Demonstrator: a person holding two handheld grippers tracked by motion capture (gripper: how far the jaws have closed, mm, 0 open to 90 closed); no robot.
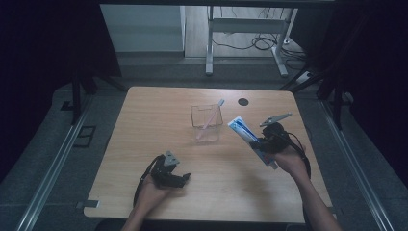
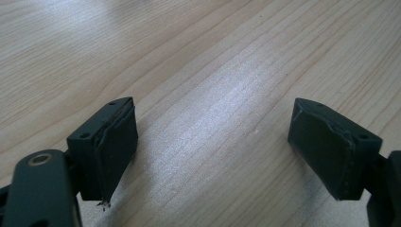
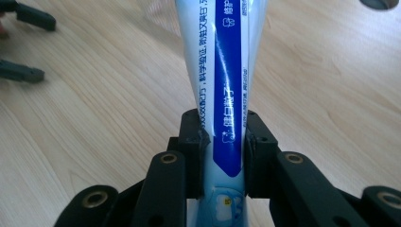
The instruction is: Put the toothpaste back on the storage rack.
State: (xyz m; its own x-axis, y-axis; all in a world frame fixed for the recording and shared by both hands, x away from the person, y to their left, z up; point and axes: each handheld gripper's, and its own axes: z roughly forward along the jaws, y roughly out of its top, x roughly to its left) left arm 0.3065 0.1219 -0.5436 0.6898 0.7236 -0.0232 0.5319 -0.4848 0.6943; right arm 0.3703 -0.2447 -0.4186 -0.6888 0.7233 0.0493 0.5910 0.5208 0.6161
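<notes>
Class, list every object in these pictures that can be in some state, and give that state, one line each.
Blue-and-white toothpaste tube: gripped, lifted off the table.
Clear plastic box: open-topped, upright, holding the toothbrush.
Pink toothbrush: leaning in the box.
Right gripper: shut on the tube.
Left gripper: open, empty.

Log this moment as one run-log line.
right gripper: shut on toothpaste tube | left gripper: open above table | clear cup: holds toothbrush

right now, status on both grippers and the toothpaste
Right gripper shut on toothpaste tube, held above table. Left gripper open. Clear box with toothbrush close ahead.
</notes>
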